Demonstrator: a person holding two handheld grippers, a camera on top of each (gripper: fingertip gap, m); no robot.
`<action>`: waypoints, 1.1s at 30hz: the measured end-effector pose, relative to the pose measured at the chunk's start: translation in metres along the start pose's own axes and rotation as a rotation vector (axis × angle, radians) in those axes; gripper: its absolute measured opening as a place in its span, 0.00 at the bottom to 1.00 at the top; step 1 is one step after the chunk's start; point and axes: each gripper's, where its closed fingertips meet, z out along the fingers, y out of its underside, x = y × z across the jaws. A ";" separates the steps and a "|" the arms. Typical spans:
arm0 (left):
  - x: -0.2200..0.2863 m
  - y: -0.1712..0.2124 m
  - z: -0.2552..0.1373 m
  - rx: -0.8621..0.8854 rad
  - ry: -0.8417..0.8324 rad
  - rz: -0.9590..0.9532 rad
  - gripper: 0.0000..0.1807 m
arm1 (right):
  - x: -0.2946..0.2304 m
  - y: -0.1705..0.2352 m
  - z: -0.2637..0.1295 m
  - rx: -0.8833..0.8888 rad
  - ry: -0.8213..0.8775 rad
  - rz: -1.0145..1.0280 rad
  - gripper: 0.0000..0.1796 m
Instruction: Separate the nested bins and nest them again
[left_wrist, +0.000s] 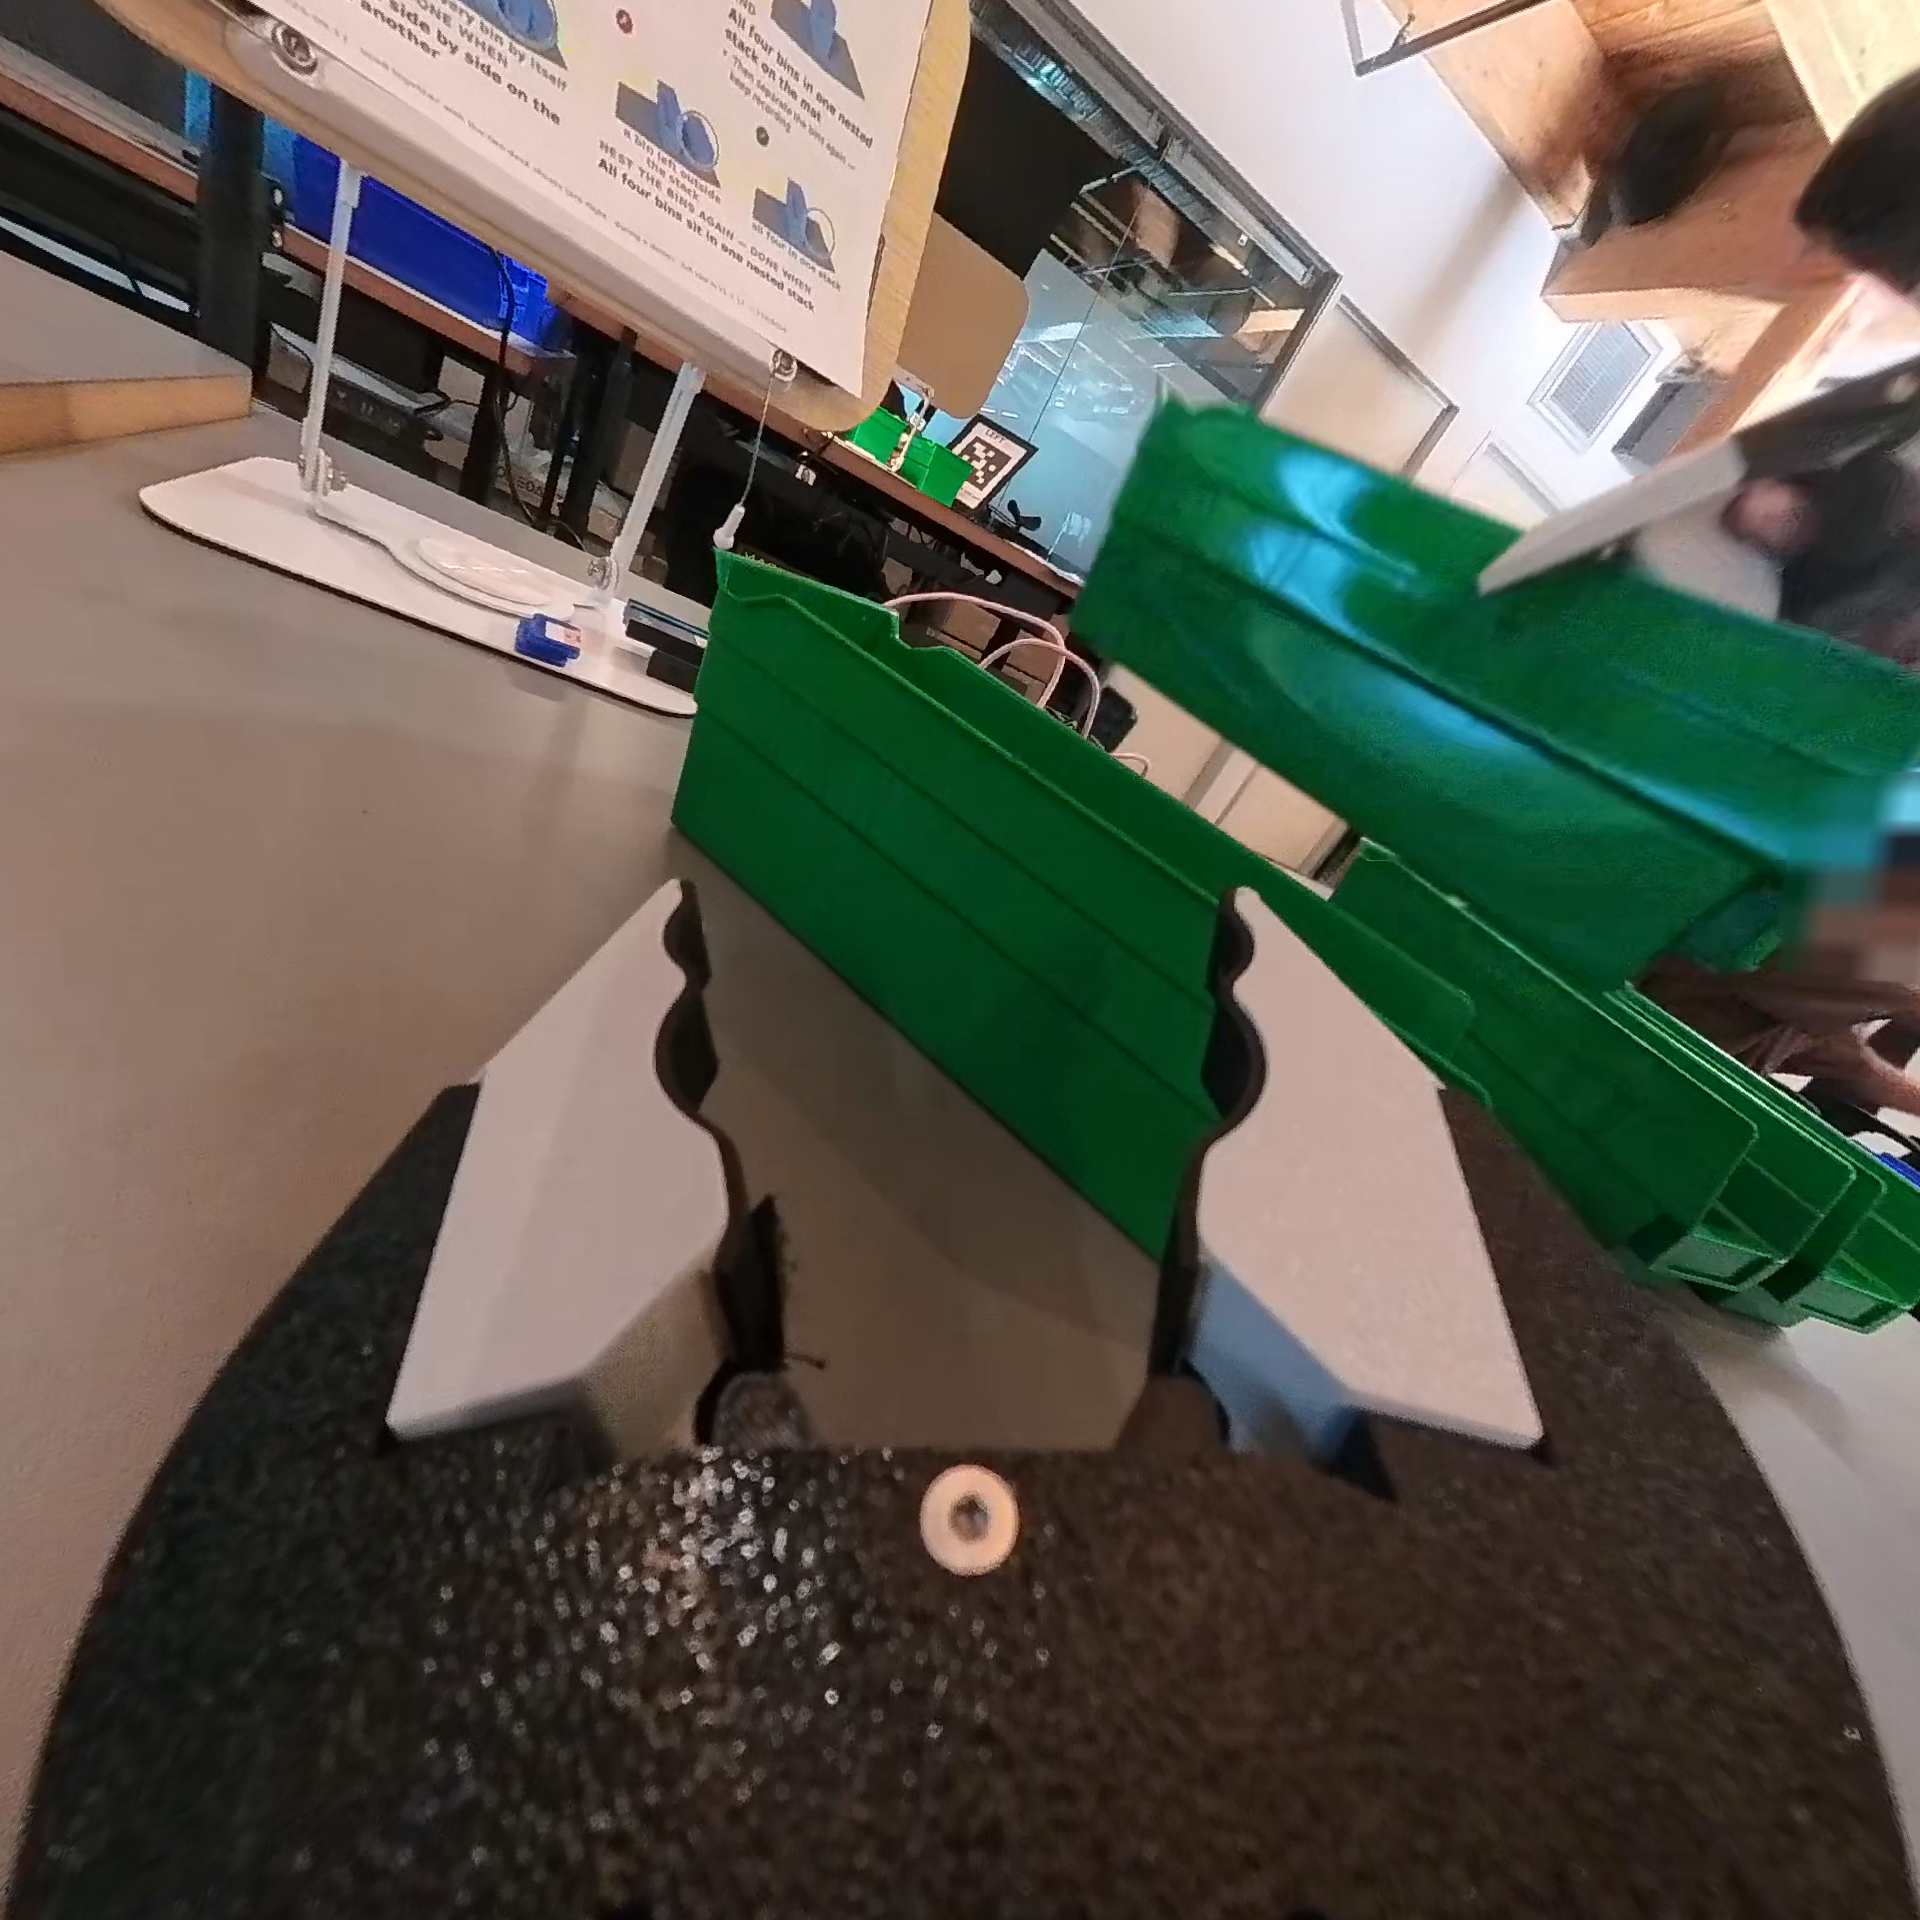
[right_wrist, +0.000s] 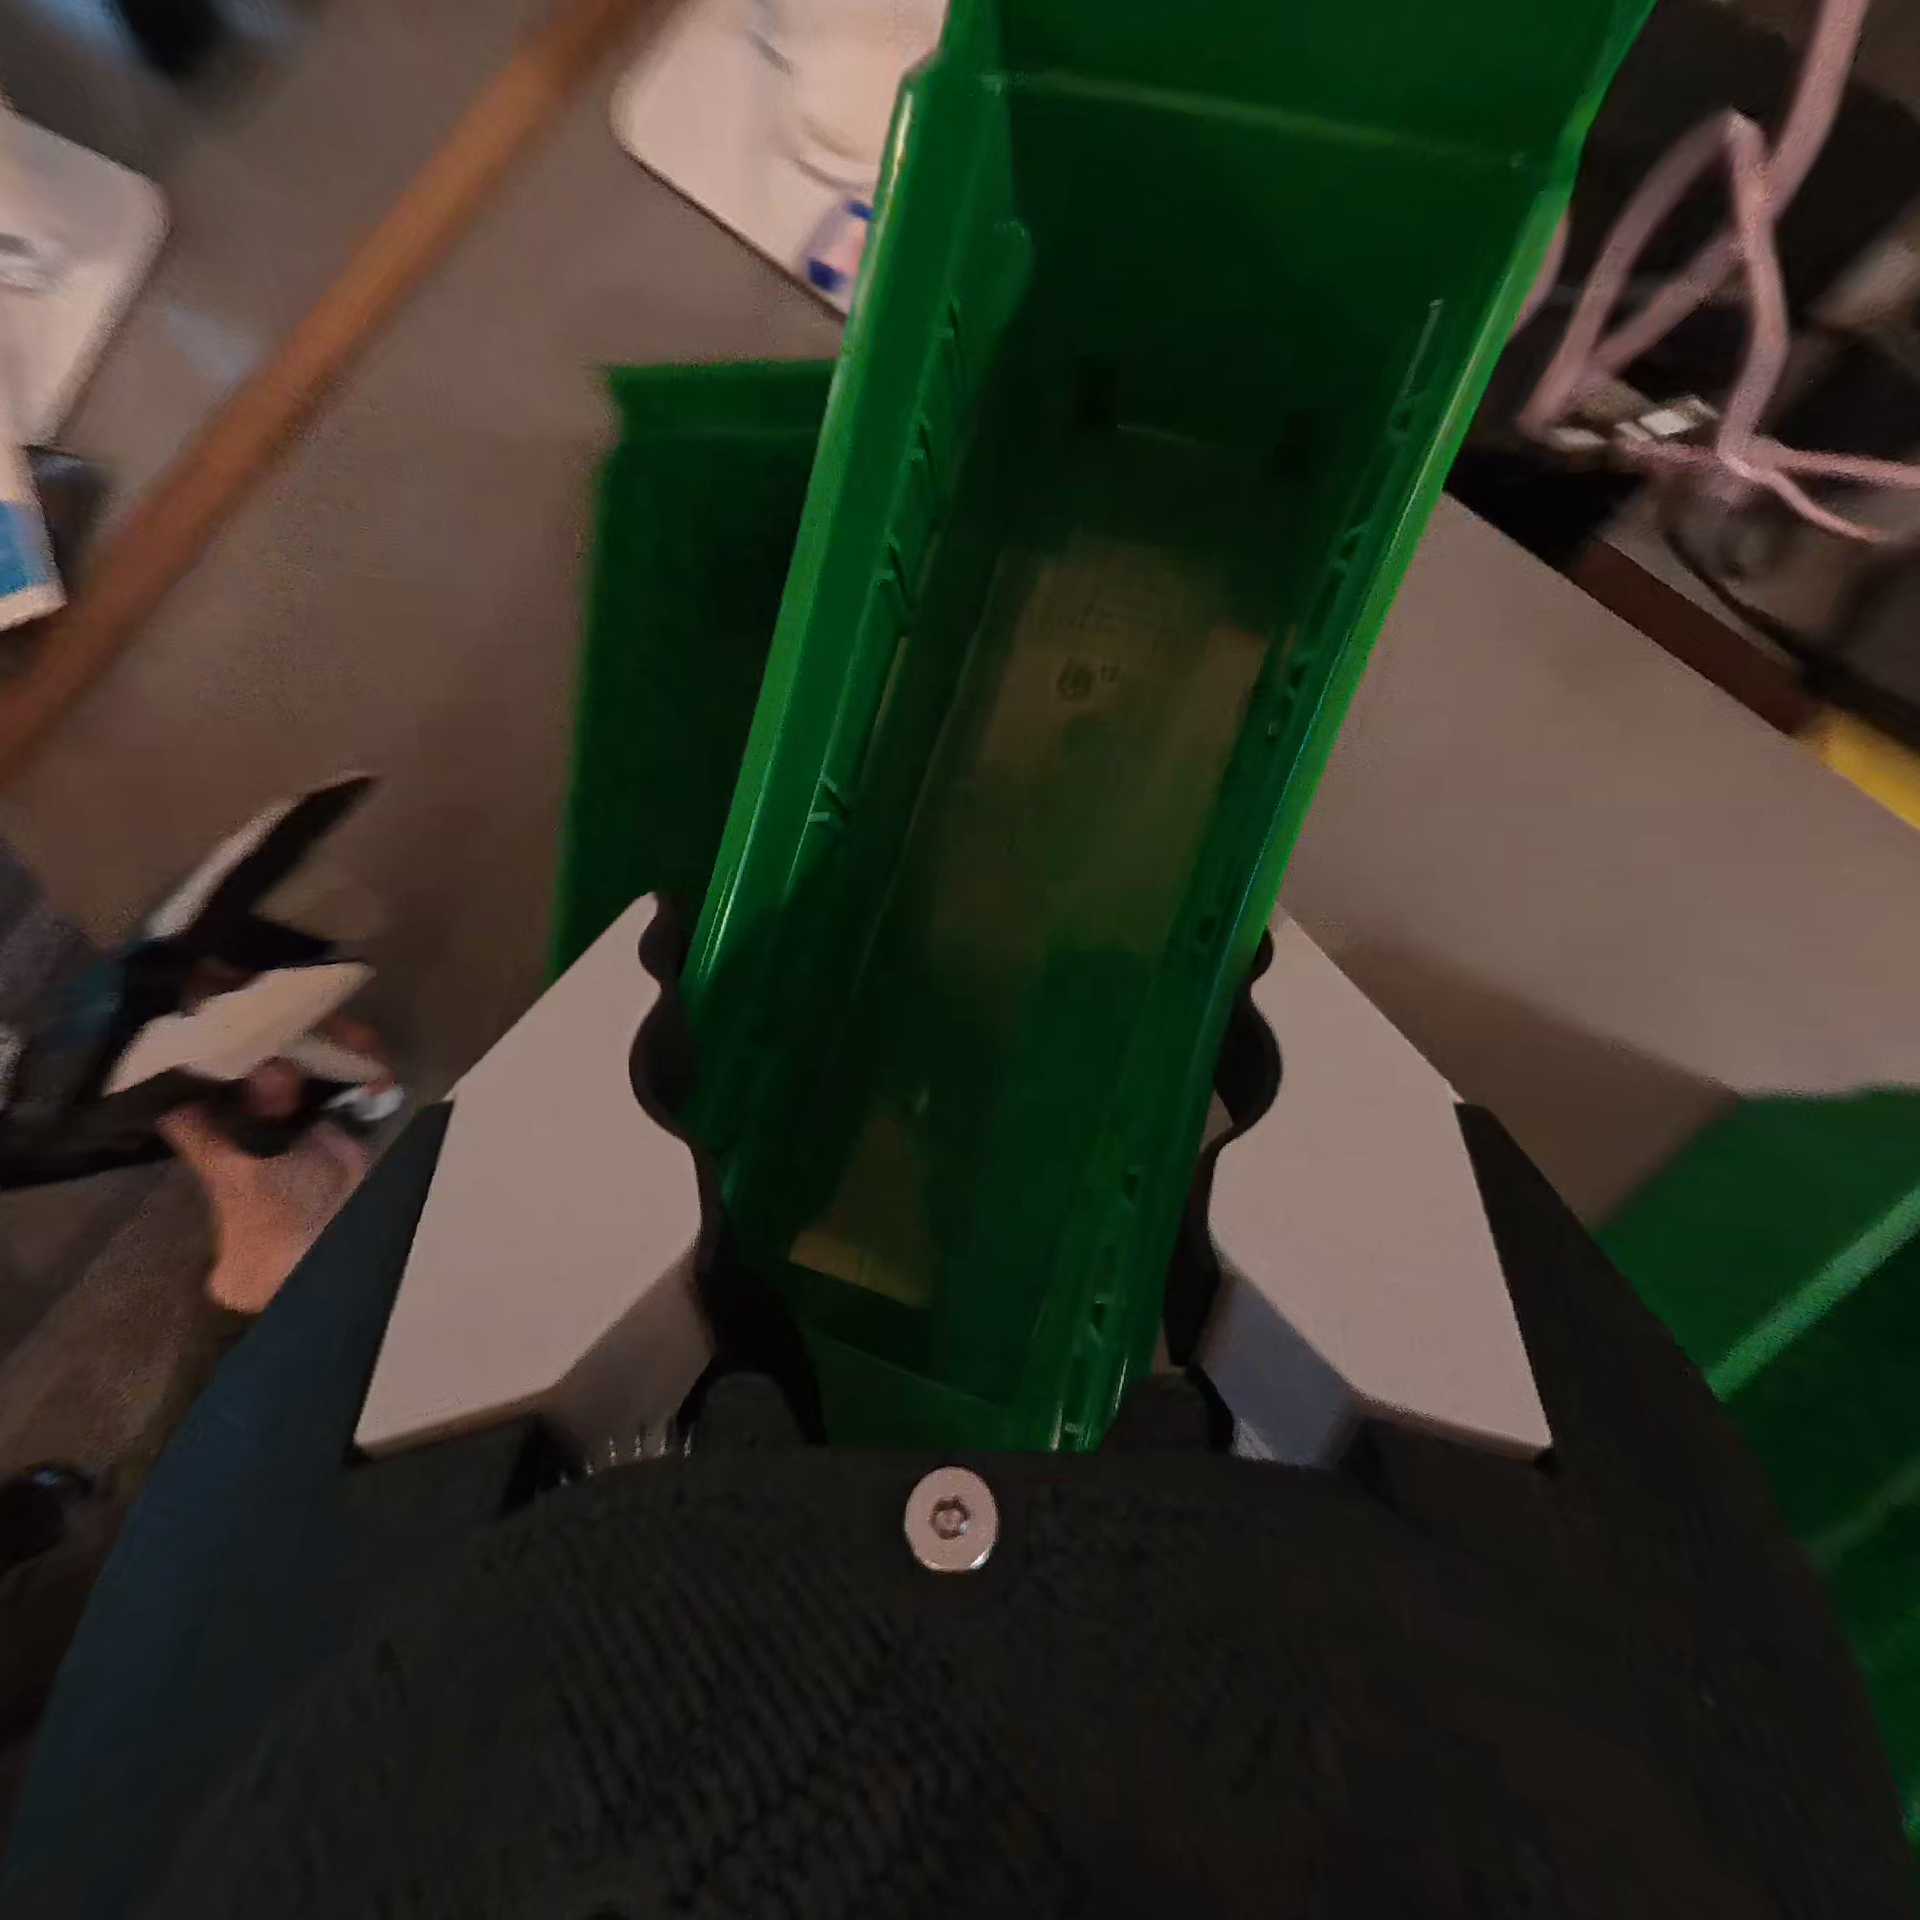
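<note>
Left wrist view: the left tool (left_wrist: 956, 1039) gapes wide over the smooth grey counter (left_wrist: 312, 883), empty, near a long green plastic bin (left_wrist: 935, 883); a white-based sign stand (left_wrist: 343, 530) sits toward the far edge. Right wrist view: the right tool (right_wrist: 961, 1091) clamps a lifted green plastic bin (right_wrist: 1091, 623) above the counter.

Four green bins: one lifted (left_wrist: 1455, 727), one standing alone (left_wrist: 935, 935), two nested (left_wrist: 1683, 1174), two tools (left_wrist: 961, 1039)
</note>
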 end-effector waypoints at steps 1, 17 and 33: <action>0.000 0.000 0.000 0.000 0.002 0.000 0.53 | -0.019 -0.006 0.000 0.012 -0.041 -0.023 0.58; -0.001 -0.001 -0.001 0.008 0.002 -0.008 0.53 | -0.101 -0.006 0.066 -0.031 -0.105 -0.190 0.58; 0.000 -0.001 -0.001 0.008 0.005 -0.009 0.53 | -0.095 0.030 0.119 -0.069 -0.128 -0.197 0.59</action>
